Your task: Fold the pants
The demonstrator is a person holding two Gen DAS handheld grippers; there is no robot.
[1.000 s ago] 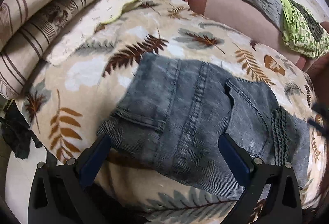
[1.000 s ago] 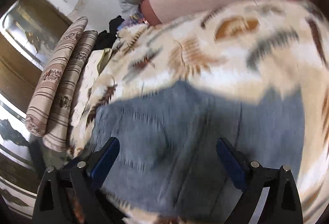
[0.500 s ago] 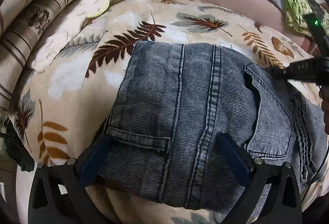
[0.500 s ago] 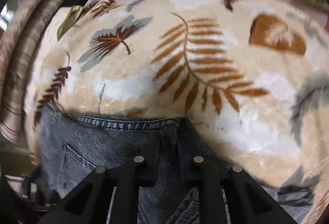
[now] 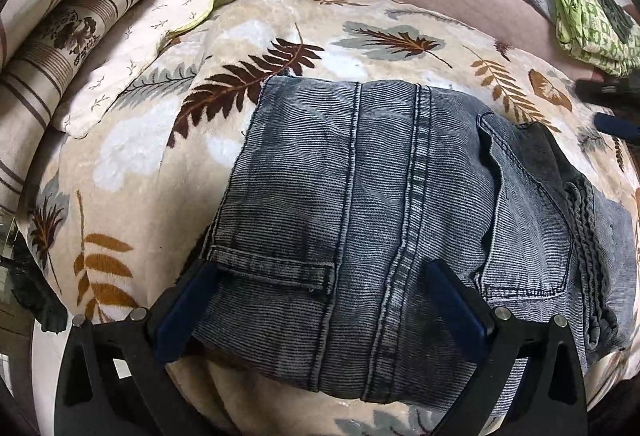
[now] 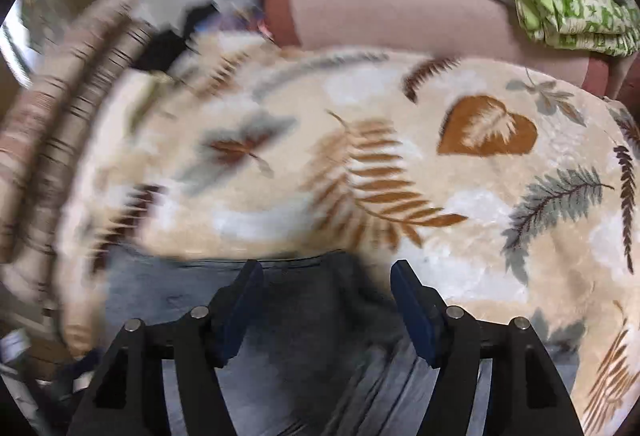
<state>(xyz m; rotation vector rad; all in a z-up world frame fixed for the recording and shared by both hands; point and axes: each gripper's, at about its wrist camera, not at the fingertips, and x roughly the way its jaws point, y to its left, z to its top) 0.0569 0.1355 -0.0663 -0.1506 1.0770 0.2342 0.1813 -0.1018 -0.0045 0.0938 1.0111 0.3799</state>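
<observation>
Grey jeans [image 5: 400,204] lie folded into a compact block on the leaf-print blanket [image 5: 132,172], centre to 4 o'clock in the left wrist view. Left gripper [image 5: 320,300] is spread wide over the near edge at 6 o'clock, fingers either side of the fold, pinching nothing. Right gripper [image 6: 326,300] is parted, jaws released above the denim edge; that view is motion-blurred. Green patterned cloth [image 5: 588,20] sits at 2 o'clock, striped pillows [image 5: 72,8] at 10. No containers visible.
</observation>
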